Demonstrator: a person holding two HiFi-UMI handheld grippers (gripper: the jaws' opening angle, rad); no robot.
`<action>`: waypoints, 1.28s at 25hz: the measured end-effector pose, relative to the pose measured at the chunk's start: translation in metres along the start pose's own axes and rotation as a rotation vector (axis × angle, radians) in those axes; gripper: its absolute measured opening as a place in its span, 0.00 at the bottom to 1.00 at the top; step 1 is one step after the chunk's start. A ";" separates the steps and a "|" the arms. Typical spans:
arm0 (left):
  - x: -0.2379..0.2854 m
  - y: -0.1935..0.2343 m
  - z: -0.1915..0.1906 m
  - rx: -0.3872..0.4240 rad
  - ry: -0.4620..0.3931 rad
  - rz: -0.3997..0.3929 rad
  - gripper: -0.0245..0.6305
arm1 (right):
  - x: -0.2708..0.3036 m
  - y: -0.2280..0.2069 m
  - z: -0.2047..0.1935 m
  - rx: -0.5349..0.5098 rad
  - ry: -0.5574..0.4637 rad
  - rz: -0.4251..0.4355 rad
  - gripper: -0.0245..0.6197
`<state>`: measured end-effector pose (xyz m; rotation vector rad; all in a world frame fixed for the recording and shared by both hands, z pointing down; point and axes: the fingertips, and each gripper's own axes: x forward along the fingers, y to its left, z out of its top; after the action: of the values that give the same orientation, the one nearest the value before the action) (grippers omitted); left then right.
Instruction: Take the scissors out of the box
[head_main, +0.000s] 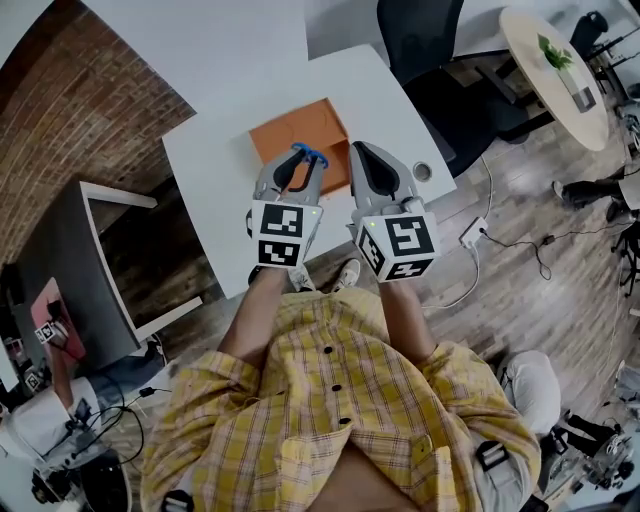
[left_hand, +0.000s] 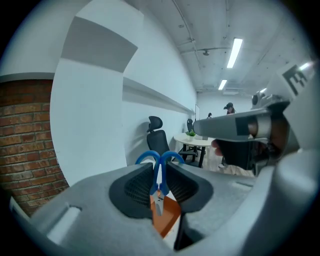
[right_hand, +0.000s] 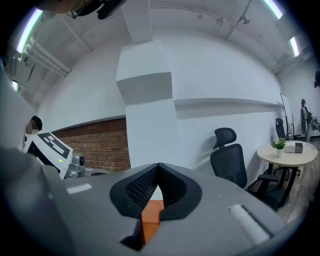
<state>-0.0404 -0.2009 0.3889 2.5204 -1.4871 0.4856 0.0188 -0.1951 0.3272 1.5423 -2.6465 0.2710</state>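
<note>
One pair blue loop-handled scissors (left_hand: 159, 176) pinched in L gripper (head_main: 298, 165); R gripper (right_hand: 158, 169) closed, empty

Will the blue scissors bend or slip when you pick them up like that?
Probably not bend: the scissors look stiff, with metal blades. They seem small and light. The thin part sits between the left gripper's ribbed pads, so slipping looks unlikely, though they might swivel.
</note>
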 end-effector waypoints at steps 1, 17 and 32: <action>-0.003 0.000 0.005 -0.003 -0.014 0.008 0.17 | 0.000 0.001 0.001 -0.004 -0.002 0.002 0.05; -0.033 0.021 0.057 -0.019 -0.179 0.109 0.17 | 0.010 0.010 0.024 -0.036 -0.037 0.013 0.05; -0.044 0.028 0.087 -0.035 -0.276 0.161 0.17 | 0.015 0.011 0.044 -0.068 -0.071 0.031 0.05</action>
<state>-0.0685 -0.2059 0.2917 2.5333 -1.7862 0.1328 0.0034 -0.2106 0.2850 1.5198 -2.7045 0.1281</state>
